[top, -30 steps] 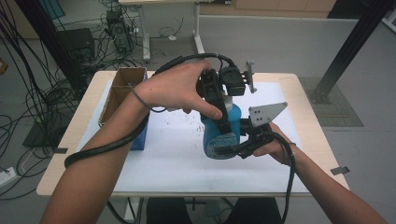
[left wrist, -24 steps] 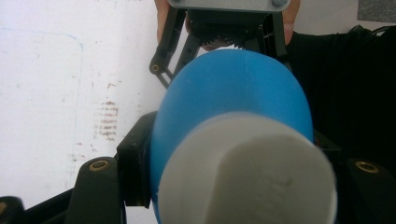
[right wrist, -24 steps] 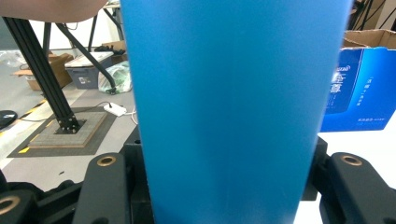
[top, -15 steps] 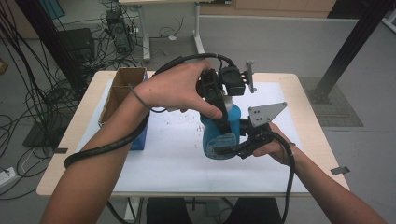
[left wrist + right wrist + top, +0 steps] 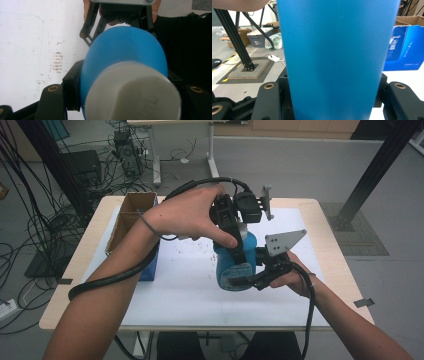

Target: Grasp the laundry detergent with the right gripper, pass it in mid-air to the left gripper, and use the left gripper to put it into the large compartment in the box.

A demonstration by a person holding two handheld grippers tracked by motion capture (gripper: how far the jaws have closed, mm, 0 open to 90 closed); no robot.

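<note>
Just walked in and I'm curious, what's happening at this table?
A person is working a blue bottle with a tool in each hand. The right tool is clamped on the bottle's body low down, steadying it on the white table. The left tool grips the white cap from above, probably to unscrew it.

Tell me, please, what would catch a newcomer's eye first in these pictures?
A bright blue plastic bottle with a white cap stands mid-table on the white sheet, clamped by both grippers: the left gripper at its top, the right gripper on its lower body. Left of it, an open brown cardboard box sits beside a blue printed carton.
</note>
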